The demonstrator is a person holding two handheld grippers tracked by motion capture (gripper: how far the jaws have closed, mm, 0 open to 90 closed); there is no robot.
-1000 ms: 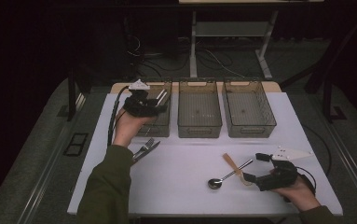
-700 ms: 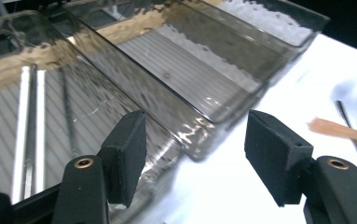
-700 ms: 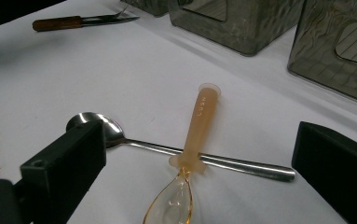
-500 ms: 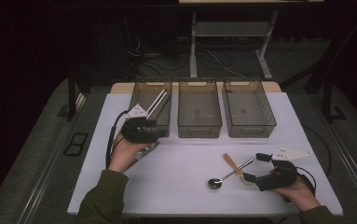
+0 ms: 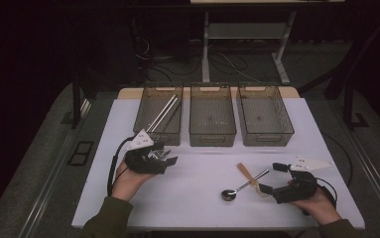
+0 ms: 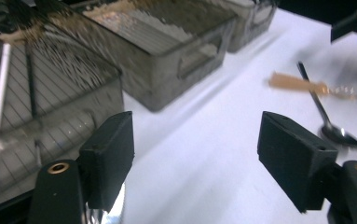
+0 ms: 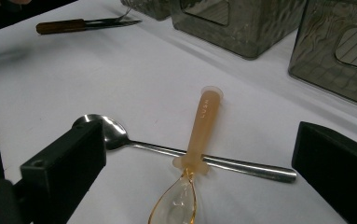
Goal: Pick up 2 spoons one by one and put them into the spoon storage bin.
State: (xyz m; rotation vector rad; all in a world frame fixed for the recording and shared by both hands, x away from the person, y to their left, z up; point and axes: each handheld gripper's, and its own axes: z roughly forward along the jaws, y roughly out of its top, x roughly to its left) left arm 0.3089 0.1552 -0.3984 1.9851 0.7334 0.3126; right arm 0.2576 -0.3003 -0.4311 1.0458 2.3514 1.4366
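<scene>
My left hand-held gripper [image 5: 165, 157] sits near the counter's [image 5: 197, 208] left edge, just over the fork [image 7: 87, 24]; jaws have been opening, nothing between them. Right hand-held gripper [image 5: 269, 181] gapes wide around the steel spoon [image 5: 239, 187] and amber spoon [image 7: 199, 154] by the front edge

The only lettering that shows is a short raised word running along the handle of the amber plastic spoon [image 7: 199, 140], which lies across the metal spoon [image 7: 120, 137] near the front right of the surface [image 7: 73, 79]. It looks like four capital letters, perhaps "LUSN", but is too small and faint to be sure. Nothing else carries readable text.
</scene>
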